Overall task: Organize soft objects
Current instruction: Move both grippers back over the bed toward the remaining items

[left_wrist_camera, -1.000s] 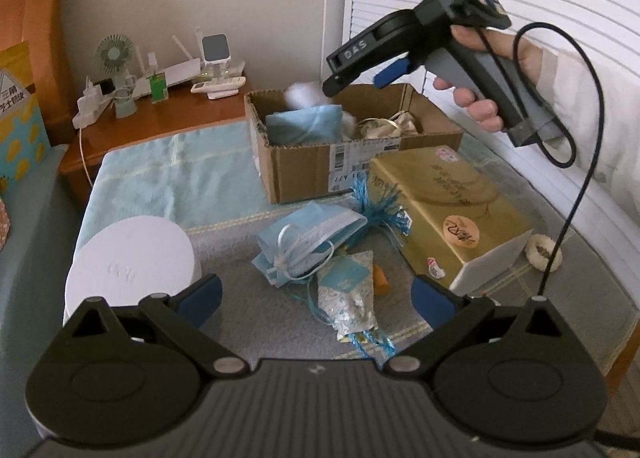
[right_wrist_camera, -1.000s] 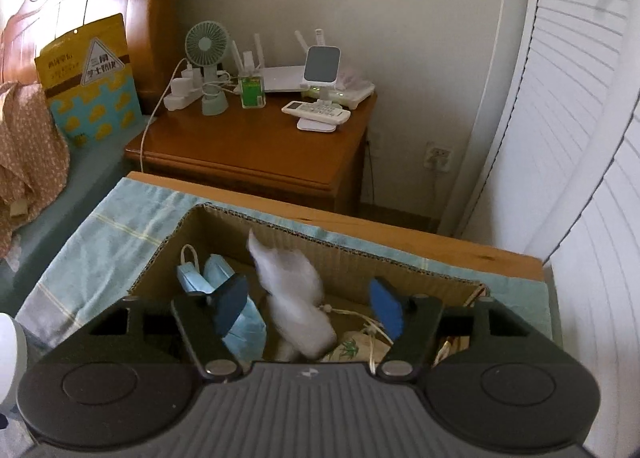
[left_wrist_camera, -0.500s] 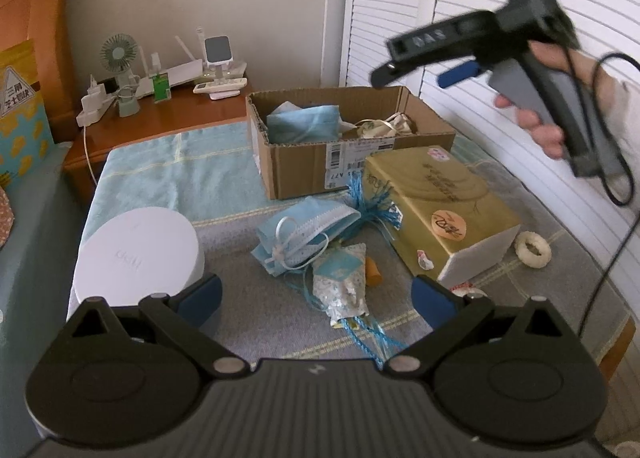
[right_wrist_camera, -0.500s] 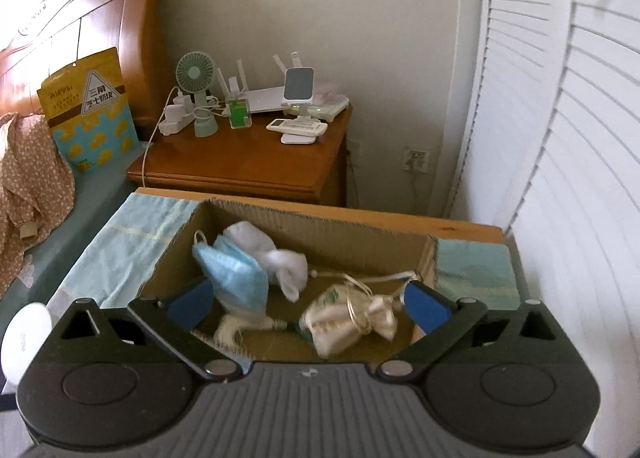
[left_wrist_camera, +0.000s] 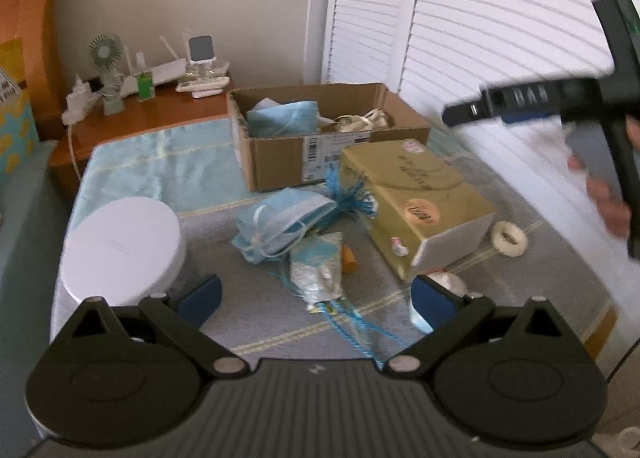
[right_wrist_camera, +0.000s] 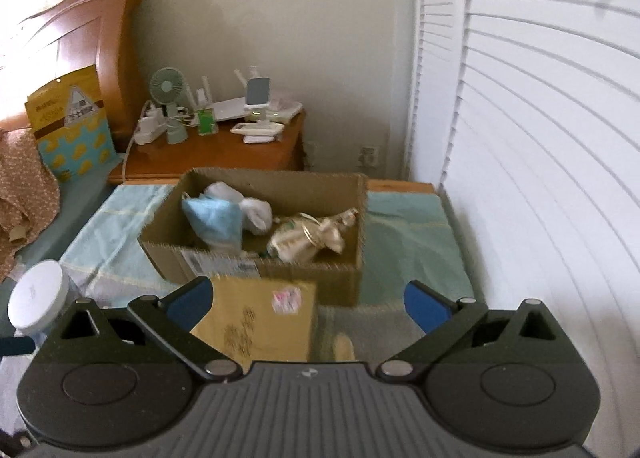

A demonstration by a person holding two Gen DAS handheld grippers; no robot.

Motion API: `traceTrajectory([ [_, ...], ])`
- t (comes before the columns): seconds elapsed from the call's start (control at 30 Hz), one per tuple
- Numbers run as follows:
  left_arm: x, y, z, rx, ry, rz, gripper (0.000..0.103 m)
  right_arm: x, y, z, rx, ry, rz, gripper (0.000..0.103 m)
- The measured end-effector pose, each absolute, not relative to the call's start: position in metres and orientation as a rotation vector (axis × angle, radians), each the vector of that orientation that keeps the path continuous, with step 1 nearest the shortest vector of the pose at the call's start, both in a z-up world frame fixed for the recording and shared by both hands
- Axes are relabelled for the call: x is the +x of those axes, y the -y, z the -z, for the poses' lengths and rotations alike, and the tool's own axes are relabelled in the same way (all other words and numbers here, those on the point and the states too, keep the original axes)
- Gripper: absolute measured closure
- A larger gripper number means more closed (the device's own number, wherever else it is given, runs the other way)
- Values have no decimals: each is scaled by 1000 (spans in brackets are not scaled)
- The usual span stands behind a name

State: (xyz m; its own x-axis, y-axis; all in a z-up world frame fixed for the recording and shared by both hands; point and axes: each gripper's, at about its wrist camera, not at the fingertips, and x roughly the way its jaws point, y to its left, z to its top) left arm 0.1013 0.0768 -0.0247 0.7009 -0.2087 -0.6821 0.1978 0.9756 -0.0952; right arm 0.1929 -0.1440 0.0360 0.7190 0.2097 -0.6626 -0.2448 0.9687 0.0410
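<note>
A: Biggest item first. Where does the cardboard box [right_wrist_camera: 256, 258] sit?

B: Ahead of the right gripper [right_wrist_camera: 308, 304], beyond its fingertips. Fingers spread wide, having just been opening, nothing between them. Inside the box: a blue mask [right_wrist_camera: 214, 219], a white cloth [right_wrist_camera: 252, 207], a cream pouch [right_wrist_camera: 308, 238].

A: And the gold carton [left_wrist_camera: 416, 197]?

B: Ahead of the left gripper [left_wrist_camera: 316, 294], toward its right finger, touching the box front.

A: Left fingers?

B: Apart, empty. Loose face masks [left_wrist_camera: 280, 217] lie just beyond them, near centre; a small patterned pouch [left_wrist_camera: 318, 270] lies closer, between the fingertips' line and the masks. White ring [left_wrist_camera: 509, 238] far right of the fingers.
</note>
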Motion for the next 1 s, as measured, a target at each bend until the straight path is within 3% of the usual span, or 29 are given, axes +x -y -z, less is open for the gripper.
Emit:
traceTrajectory([
  [1.0, 97, -55, 42, 32, -797, 307, 2, 137, 177, 65, -122, -940, -166, 0],
])
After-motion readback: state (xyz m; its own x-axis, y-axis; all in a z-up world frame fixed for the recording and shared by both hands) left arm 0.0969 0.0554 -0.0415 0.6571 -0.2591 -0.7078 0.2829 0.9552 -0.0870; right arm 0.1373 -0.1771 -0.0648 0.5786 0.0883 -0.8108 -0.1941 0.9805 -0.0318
